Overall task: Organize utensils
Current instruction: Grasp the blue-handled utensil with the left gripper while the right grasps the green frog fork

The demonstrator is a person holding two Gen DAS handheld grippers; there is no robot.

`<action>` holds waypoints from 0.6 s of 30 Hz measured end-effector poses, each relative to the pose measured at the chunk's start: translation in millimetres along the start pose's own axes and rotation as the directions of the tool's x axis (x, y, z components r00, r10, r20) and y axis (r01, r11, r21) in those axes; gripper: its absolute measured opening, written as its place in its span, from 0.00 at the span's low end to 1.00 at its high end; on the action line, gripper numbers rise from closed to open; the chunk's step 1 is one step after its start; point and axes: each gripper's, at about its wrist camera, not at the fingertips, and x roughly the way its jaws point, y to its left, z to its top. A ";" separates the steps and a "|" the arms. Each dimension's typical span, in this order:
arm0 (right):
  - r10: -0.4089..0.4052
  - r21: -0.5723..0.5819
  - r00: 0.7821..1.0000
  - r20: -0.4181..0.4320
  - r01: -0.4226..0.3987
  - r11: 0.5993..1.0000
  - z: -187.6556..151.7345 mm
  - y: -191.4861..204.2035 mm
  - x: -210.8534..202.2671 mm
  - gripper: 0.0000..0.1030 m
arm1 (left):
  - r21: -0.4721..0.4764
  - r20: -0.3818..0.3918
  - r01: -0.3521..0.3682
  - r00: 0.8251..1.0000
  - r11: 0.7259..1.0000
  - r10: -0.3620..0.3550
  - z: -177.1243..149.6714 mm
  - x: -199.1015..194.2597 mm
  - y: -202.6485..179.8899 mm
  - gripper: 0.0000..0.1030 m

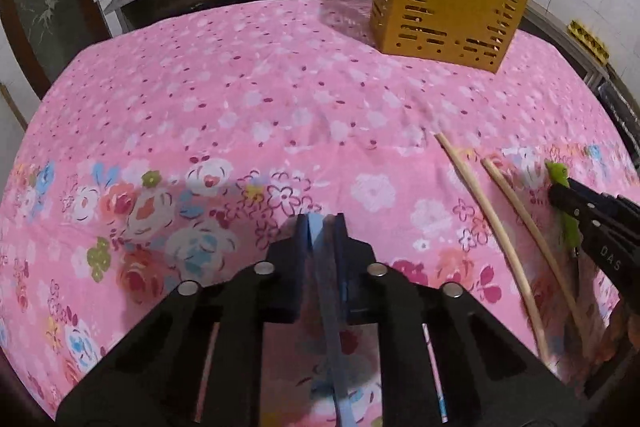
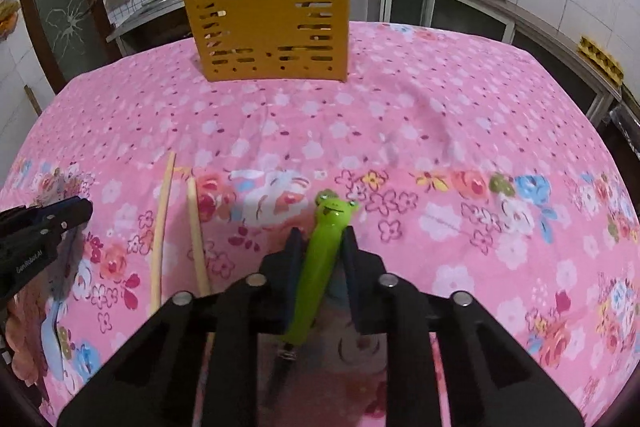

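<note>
Dim, pinkish indoor light; strong fisheye bending and dark vignetting at the corners; soft blur throughout; faint shadows.

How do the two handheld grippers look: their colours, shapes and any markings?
Both are black plastic with triangular cut-outs and round silver studs. The left gripper has dark blue finger pads; the right gripper looks alike. Small white lettering marks their sides. No cables or sleeves show.

Each hand-held gripper [image 1: 322, 227] is matte black — blue finger pads [image 1: 301, 239], round silver screws, white lettering.
</note>
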 end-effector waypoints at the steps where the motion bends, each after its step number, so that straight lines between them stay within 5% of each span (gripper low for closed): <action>1: 0.001 0.000 1.000 -0.005 -0.001 1.000 2.3 -0.6 2.5 0.19 | -0.007 0.000 0.005 1.000 1.000 -0.005 2.0 2.0 0.9 0.09; 10: -0.014 0.023 0.999 0.030 0.013 1.000 5.8 0.4 14.5 0.19 | -0.041 0.043 0.025 0.999 0.999 -0.023 4.3 8.3 4.3 0.06; 18: -0.033 0.017 0.999 -0.021 0.033 0.999 18.7 2.8 24.6 0.19 | -0.045 0.041 0.015 0.999 0.999 -0.013 6.7 10.0 2.8 0.06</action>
